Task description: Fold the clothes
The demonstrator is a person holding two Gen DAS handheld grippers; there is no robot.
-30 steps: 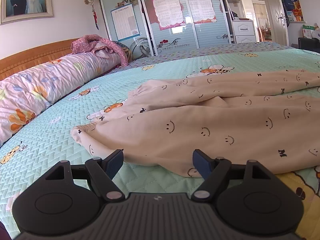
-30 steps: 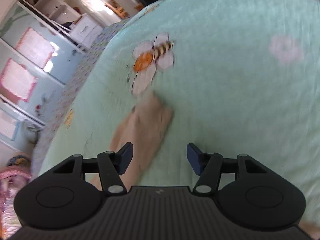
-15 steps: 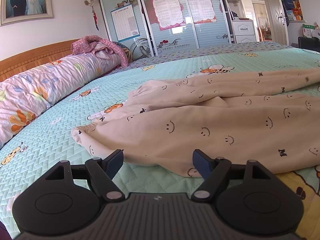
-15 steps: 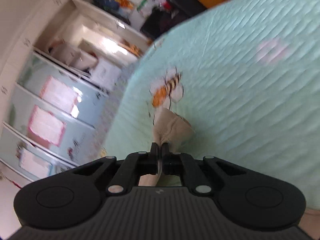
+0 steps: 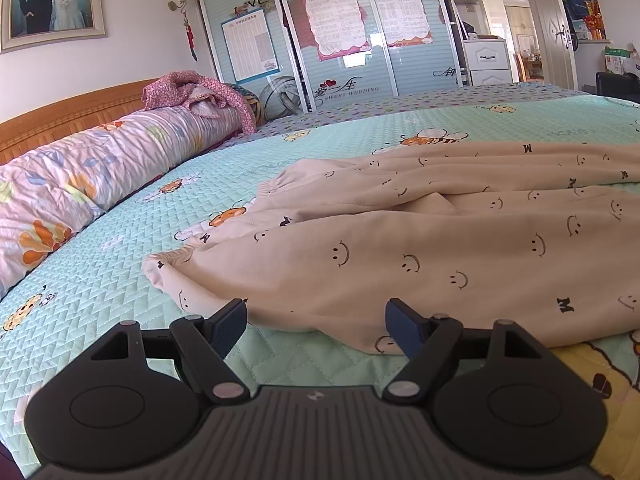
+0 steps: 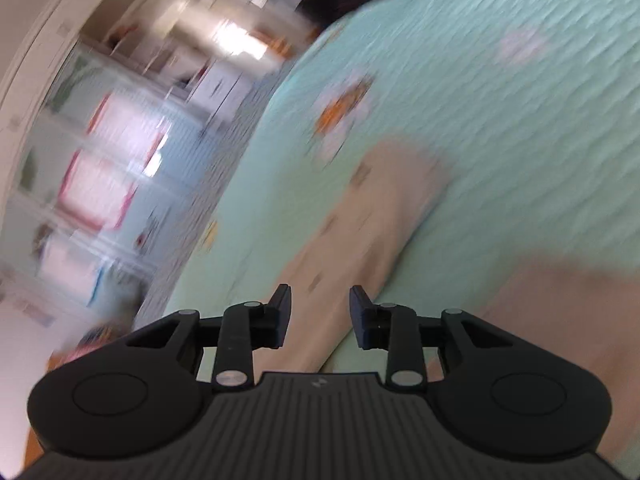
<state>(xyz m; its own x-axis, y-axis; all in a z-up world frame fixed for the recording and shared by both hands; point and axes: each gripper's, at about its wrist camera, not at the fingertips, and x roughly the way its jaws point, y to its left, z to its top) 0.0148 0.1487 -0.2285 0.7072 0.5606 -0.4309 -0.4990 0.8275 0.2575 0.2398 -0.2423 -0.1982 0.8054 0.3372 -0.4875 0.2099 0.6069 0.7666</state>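
Observation:
A beige garment printed with small smiley faces lies spread and rumpled on the bed. My left gripper hovers just short of its near hem, open, nothing between its fingers. The right wrist view is blurred by motion. There a long beige end of the garment runs across the quilt and under my right gripper. Its jaws are opening; the cloth lies below the gap and the pads do not press on it. More beige cloth shows at the lower right.
The bed has a mint quilt with bee prints. A rolled flowered duvet lies along the wooden headboard, with a pink garment heaped on its far end. Sliding wardrobe doors stand beyond the bed.
The right gripper closed on the beige end half a second ago, then moved and let go; its jaws now stand apart. The left gripper and its view are unchanged.

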